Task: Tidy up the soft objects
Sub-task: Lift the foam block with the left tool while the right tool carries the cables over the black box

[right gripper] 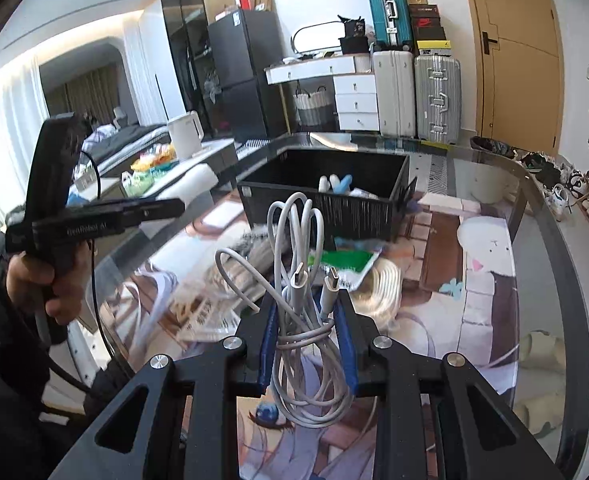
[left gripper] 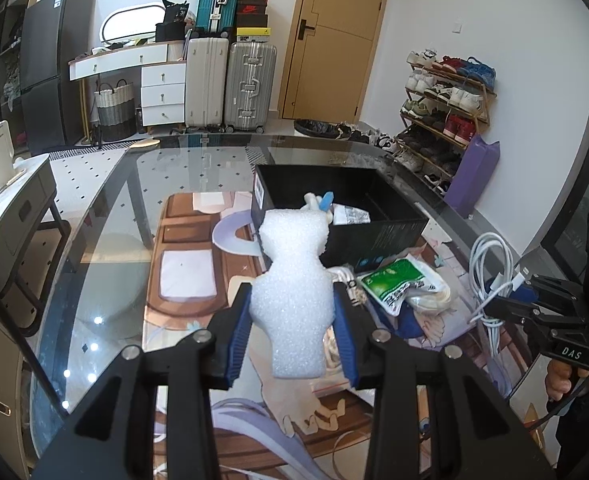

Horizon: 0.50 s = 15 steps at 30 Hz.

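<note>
The left hand-held gripper (left gripper: 292, 320) is clamped on a white foam piece (left gripper: 292, 280), held above the surface (left gripper: 106, 240) with the black box (left gripper: 374, 236) ahead at 12 o'clock. The foam looks very light and spongy; its waist is pinched between the blue pads (left gripper: 238, 336), so a grip at that narrow middle seems right, and a firm squeeze would likely only dent it.

The right hand-held gripper (right gripper: 306, 332) is closed on a coiled white cable (right gripper: 298, 292), also lifted, with the box (right gripper: 334, 208) at 12 o'clock. The cable is limp and smooth: loops sag below the jaws and two plugs stick up. It is best taken across the bundled middle, as here, since a single strand would probably slide out or uncoil.

Some soft things already lie inside the box. A green packet (left gripper: 398, 284) and a pale ring-shaped bundle (right gripper: 378, 292) lie on the printed mat (left gripper: 190, 280), at 1 o'clock from the left gripper, just in front of the box.
</note>
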### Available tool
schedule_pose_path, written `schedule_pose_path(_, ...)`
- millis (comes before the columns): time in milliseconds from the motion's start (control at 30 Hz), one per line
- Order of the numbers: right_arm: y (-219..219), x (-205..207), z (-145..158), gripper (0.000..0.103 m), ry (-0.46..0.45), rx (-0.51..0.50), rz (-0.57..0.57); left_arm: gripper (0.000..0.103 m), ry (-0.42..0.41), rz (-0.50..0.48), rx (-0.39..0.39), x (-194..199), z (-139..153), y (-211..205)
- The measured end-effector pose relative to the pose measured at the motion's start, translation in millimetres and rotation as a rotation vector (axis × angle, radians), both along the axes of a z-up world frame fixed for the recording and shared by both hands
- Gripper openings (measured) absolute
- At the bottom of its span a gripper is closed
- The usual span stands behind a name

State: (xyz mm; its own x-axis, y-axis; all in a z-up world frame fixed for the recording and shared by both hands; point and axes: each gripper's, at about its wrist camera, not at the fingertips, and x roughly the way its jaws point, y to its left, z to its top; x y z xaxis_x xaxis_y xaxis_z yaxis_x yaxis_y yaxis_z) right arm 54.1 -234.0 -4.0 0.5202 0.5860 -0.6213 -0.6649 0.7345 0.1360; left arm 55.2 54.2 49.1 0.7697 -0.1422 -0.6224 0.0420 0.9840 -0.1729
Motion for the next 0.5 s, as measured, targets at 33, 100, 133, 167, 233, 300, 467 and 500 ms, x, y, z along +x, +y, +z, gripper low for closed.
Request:
schedule_pose_path(33,0,1,4,0.027,-0.006,0.008,-0.004,0.037,-0.003,-0.002,0.000,0,1,-1)
schedule_pose_path(100,1,3,9,0.027,-0.017,0.014,-0.008,0.037,-0.012,-0.005,0.002,1,6,-2)
schedule_pose_path(133,2,4,12,0.027,-0.020,0.021,-0.009,0.037,-0.017,-0.007,0.003,2,8,-2)
schedule_pose_path(167,3,5,16,0.027,-0.026,0.031,-0.011,0.037,-0.022,-0.009,0.003,2,11,-3)
schedule_pose_path(233,2,6,22,0.027,-0.036,0.044,-0.014,0.037,-0.031,-0.016,0.001,3,16,-4)
schedule_pose_path(300,3,6,31,0.027,-0.053,0.052,-0.019,0.037,-0.040,-0.025,-0.003,4,22,-6)
schedule_pose_path(467,3,13,49,0.027,-0.082,0.066,-0.042,0.037,-0.056,-0.041,-0.022,10,33,-7)
schedule_pose_path(500,2,14,53,0.027,-0.086,0.071,-0.049,0.037,-0.052,-0.041,-0.030,12,35,-6)
